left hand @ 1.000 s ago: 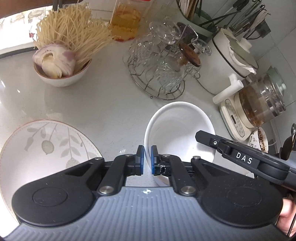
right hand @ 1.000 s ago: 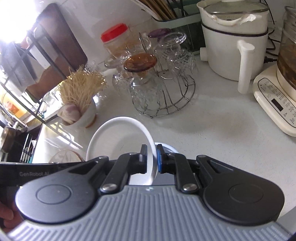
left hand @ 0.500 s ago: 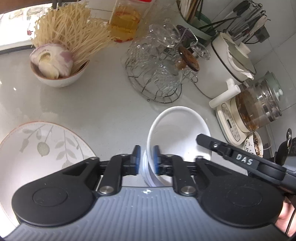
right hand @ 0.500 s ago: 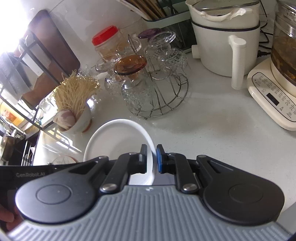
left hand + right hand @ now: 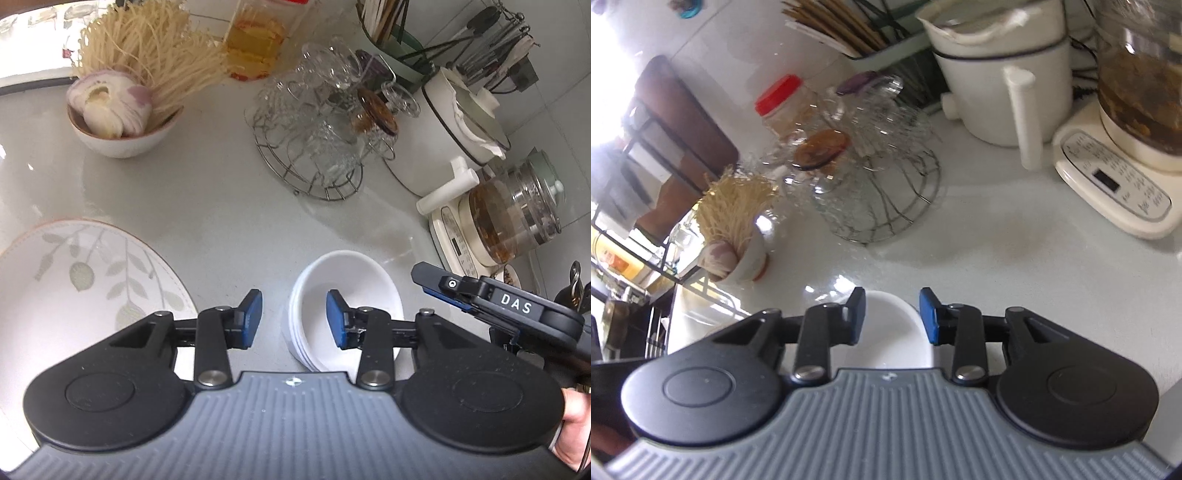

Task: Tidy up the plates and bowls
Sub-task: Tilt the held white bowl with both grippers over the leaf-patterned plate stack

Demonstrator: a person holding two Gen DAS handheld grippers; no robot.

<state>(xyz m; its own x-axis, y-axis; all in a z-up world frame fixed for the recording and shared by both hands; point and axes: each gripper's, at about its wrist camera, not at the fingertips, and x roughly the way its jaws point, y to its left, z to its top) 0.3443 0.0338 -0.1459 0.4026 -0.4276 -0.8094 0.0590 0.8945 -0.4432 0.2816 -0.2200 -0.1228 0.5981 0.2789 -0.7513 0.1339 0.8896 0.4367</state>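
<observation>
Grey stone bench [image 5: 207,206] is seen from the left wrist view, with one stack of white bowls [image 5: 347,295] near its front edge; about three nested rims can be counted, and the top bowl holds nothing. The left gripper [image 5: 293,319] is spread wide and grips nothing, one blue pad outside the stack and the other over its hollow. One leaf-patterned plate [image 5: 85,280] lies to the left. One small bowl [image 5: 122,136] holds noodles and an onion. One wire rack [image 5: 314,147] carries upturned glasses. The right gripper [image 5: 495,299] is seen beside the stack.

From the right wrist view, the right gripper [image 5: 892,317] is likewise released, its fingers [image 5: 929,317] apart above the white bowls [image 5: 890,332]. One white pot [image 5: 997,85] and one glass kettle [image 5: 1141,85] of brown liquid stand behind.
</observation>
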